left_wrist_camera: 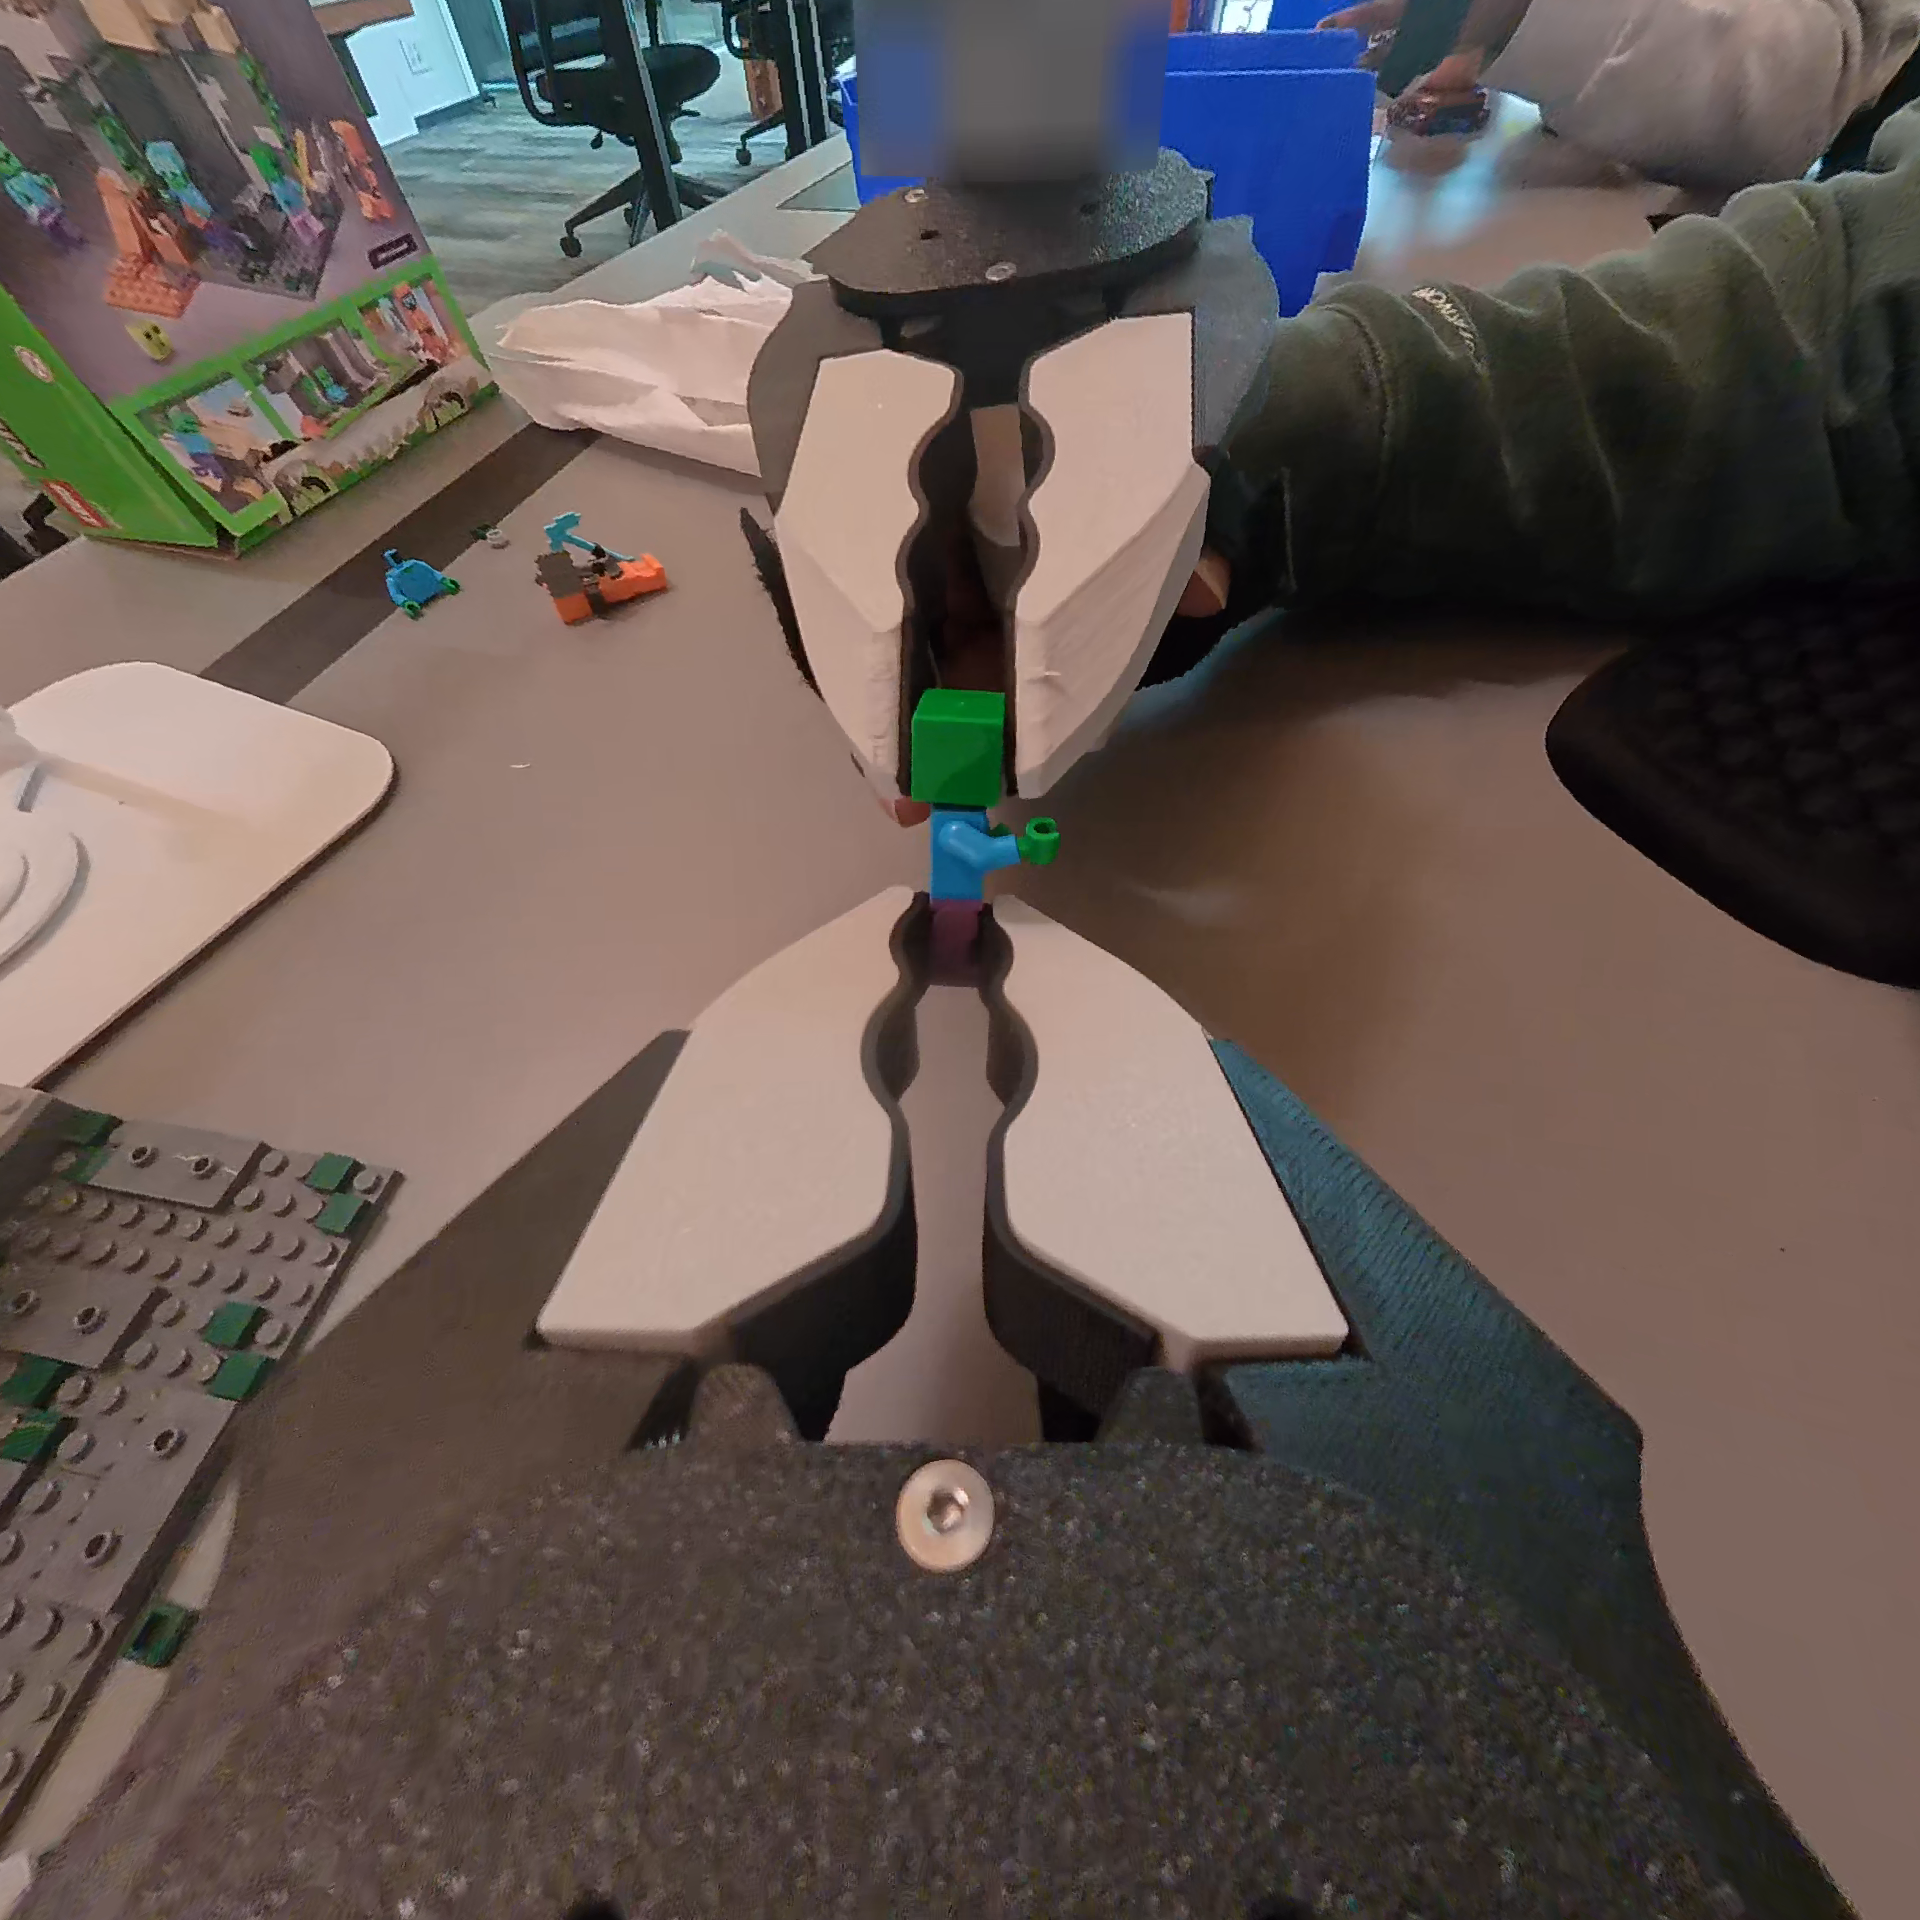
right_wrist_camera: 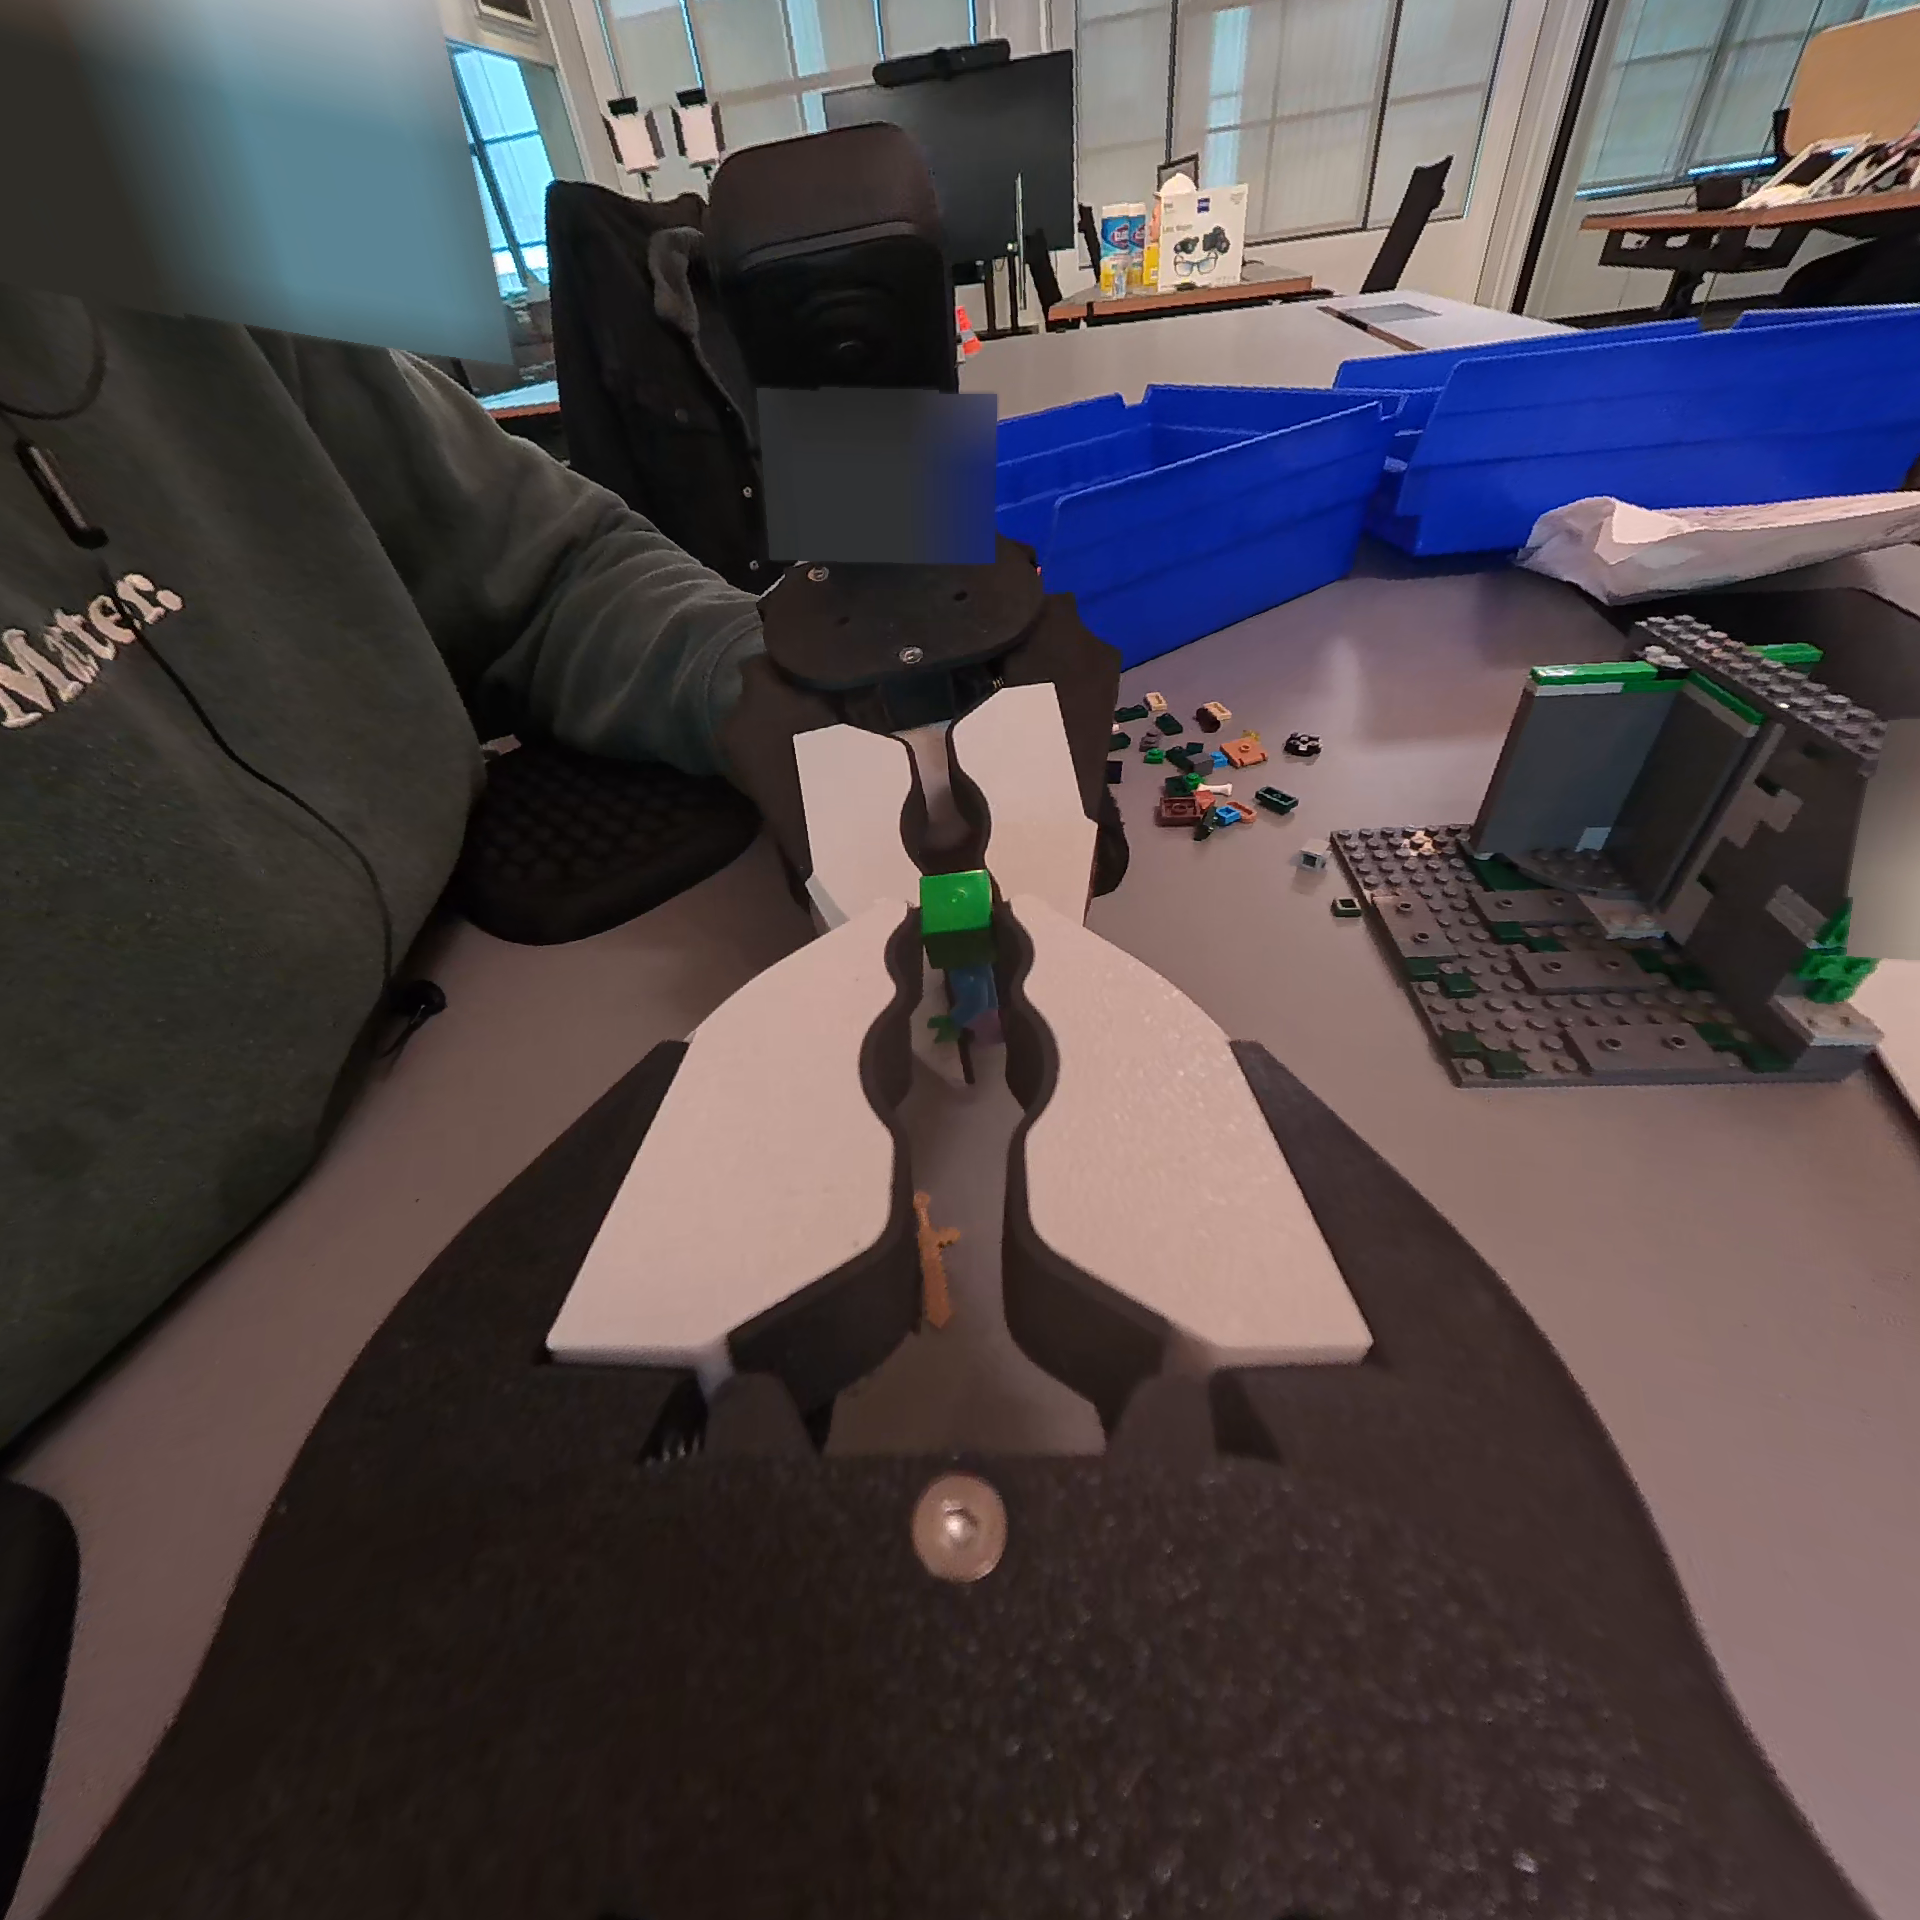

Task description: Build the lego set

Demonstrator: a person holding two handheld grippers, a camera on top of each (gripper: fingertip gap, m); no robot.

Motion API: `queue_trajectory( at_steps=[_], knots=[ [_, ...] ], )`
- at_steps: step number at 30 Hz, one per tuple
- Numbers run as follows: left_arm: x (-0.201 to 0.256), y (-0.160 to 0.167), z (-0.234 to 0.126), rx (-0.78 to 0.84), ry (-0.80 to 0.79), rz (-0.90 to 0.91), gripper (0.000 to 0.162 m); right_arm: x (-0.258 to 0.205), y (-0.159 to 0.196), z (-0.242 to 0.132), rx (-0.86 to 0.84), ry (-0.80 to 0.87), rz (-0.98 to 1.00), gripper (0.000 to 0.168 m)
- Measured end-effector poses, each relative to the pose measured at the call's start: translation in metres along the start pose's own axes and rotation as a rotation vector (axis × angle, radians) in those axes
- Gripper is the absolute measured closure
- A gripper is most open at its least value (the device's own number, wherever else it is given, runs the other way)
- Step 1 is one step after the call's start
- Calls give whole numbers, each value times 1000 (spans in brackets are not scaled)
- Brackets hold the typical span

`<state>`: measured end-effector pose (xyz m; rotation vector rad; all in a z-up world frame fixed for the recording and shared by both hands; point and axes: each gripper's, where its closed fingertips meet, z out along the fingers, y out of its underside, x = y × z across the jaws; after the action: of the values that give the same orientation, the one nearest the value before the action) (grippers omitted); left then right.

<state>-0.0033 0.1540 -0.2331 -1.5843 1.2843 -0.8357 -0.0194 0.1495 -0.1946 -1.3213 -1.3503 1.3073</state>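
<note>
Facing tip to tip, left gripper [left_wrist_camera: 948, 935] and right gripper [right_wrist_camera: 956, 940] jaws pinch the minifigure [left_wrist_camera: 961, 821].

Glossy plastic minifigure [left_wrist_camera: 961, 821] (matt fingers [left_wrist_camera: 790, 1143])

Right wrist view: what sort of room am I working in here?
Most likely an open-plan office or lab. Behind the grey table stand a row of large windows, office chairs and more desks with a monitor. Blue storage bins sit on the table itself.
</note>
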Motion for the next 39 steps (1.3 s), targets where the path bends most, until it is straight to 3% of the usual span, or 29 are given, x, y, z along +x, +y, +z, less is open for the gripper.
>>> queue_trajectory(
  at_steps=[13,16,18,30,39],
  knots=[
    [0,-2,-2,12,-6,-3,154,1,-3,1,8,17,-12,156],
    [-2,-1,-1,8,-25,9,134,3,-8,-3,38,19,2,156],
    [-2,0,-1,8,-27,5,132,6,-8,-5,37,34,7,156],
    [-6,0,-2,28,-16,-89,153,8,-5,-1,21,53,3,156],
    [-8,-2,-3,28,-27,-96,154,9,-7,-1,20,70,-10,156]
  ],
)
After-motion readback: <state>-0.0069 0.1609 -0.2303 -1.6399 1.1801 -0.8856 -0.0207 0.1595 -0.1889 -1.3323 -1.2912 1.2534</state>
